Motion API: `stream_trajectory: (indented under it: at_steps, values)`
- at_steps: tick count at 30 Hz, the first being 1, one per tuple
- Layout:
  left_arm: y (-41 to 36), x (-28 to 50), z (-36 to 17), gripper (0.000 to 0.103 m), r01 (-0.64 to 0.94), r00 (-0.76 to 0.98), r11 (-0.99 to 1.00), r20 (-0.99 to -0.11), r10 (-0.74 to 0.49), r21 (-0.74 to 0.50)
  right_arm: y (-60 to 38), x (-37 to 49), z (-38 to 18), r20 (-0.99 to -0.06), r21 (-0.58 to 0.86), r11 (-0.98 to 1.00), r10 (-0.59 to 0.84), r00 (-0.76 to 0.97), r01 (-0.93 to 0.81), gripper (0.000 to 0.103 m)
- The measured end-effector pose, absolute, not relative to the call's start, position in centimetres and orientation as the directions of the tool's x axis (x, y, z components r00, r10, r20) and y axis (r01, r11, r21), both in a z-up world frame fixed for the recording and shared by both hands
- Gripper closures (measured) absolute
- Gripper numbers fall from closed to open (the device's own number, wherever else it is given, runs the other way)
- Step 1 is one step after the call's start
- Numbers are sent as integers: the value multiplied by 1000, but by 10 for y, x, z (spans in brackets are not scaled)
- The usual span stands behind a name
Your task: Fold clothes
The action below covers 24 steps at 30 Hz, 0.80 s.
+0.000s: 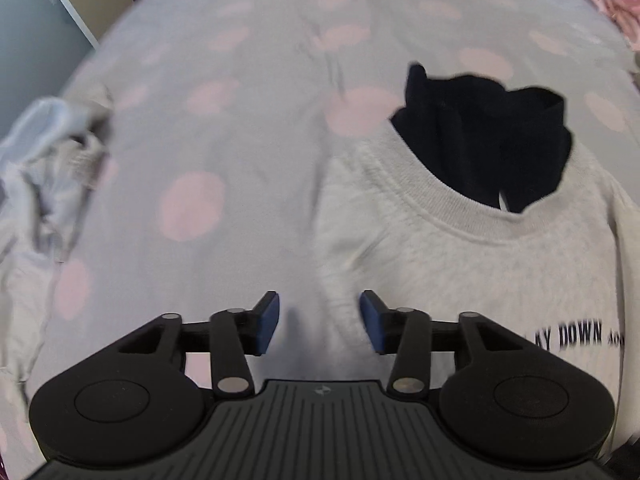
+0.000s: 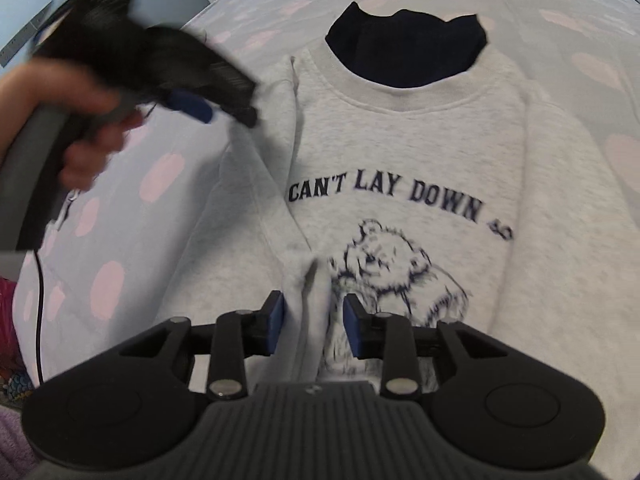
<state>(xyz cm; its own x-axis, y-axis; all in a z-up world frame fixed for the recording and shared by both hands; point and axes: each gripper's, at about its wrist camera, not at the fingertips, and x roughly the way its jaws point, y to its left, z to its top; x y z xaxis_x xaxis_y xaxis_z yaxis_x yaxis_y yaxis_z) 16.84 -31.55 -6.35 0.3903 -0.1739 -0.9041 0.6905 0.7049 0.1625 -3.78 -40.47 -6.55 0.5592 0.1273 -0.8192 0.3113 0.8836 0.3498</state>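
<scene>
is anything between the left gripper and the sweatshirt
Nothing visible. The left gripper hangs open right over the sweatshirt edge on the bedspread, with only air between its pads and the cloth. The crumpled white clothes lie well off to the side.

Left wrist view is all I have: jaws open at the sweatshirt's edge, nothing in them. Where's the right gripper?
Observer: The right gripper is over the chest of the sweatshirt, with a raised fold between its fingers.
Operator: Clamped on it?
Observer: It doesn't look so. One pad stands clear of the fold.
Operator: What's printed there? I only read part of the words.
Observer: A bear drawing, just below the lettering and right ahead of that gripper.
</scene>
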Motion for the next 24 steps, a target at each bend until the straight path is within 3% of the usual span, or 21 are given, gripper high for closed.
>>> stream_trajectory:
  at_steps: [6, 11, 16, 20, 24]
  values:
    - [-258, 111, -32, 60, 744, 338, 664, -900, -275, 77, -378, -78, -53, -820, 342, 887, 121, 559, 311, 68]
    - [-211, 39, -36, 70, 840, 225, 541, -927, -299, 30, -342, -114, -57, -848, 322, 896, 129, 514, 307, 68]
    - [-177, -34, -45, 70, 901, 135, 433, -937, -322, -19, -307, -153, -73, -874, 316, 896, 148, 462, 312, 69]
    - [-153, -87, -55, 73, 935, 43, 346, -947, -317, -74, -280, -186, -79, -884, 334, 893, 185, 430, 301, 69]
    - [-137, -124, -75, 75, 959, 32, 279, -963, -268, -46, -260, -208, -82, -902, 297, 914, 173, 396, 277, 69]
